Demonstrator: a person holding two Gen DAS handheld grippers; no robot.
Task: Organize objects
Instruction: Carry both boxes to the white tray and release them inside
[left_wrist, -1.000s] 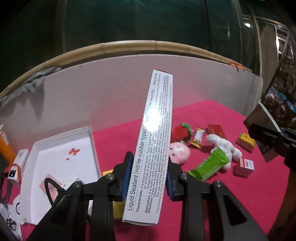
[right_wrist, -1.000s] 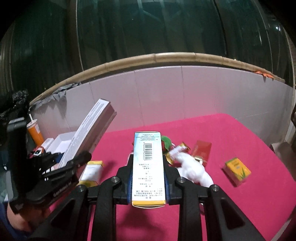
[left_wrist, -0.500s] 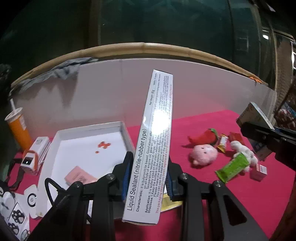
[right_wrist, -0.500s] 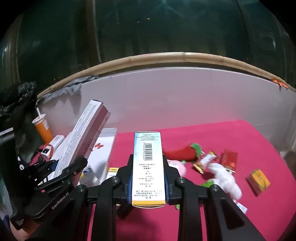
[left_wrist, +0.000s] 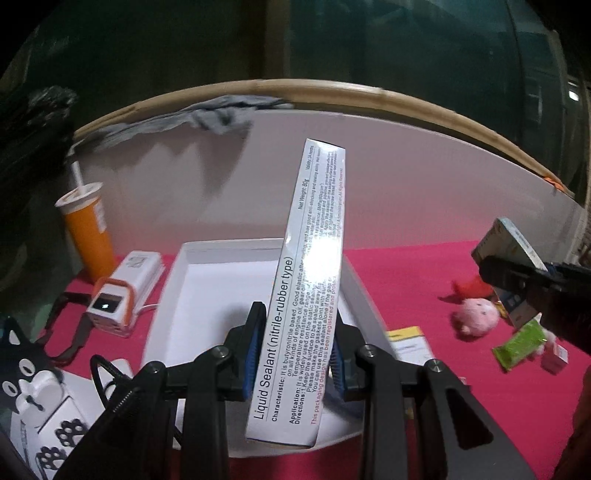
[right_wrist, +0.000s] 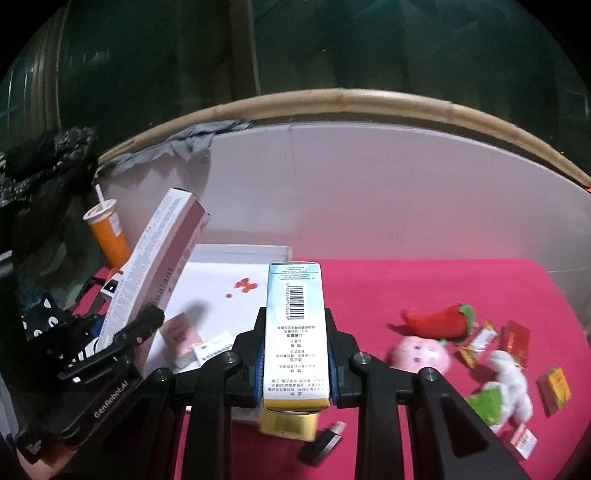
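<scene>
My left gripper (left_wrist: 297, 350) is shut on a long white liquid sealant box (left_wrist: 306, 280) and holds it above a shallow white tray (left_wrist: 173, 295). My right gripper (right_wrist: 295, 363) is shut on a pale blue box with a barcode (right_wrist: 295, 332), held above the pink table near the tray's right side (right_wrist: 236, 254). The left gripper with the sealant box (right_wrist: 155, 266) also shows at the left of the right wrist view. The right gripper with its box (left_wrist: 509, 258) shows at the right of the left wrist view.
An orange cup with a straw (left_wrist: 86, 229) and a white and orange device (left_wrist: 125, 291) stand left of the tray. A pink plush (right_wrist: 419, 354), red chili plush (right_wrist: 439, 323), white plush (right_wrist: 509, 384), green packet (left_wrist: 519, 343) and small boxes (right_wrist: 554, 384) lie on the pink cloth at right. A white wall (right_wrist: 369, 192) closes the back.
Both grippers have moved left with their boxes. The left gripper now hangs over the white tray, and the toys have slid to the right of both views.
</scene>
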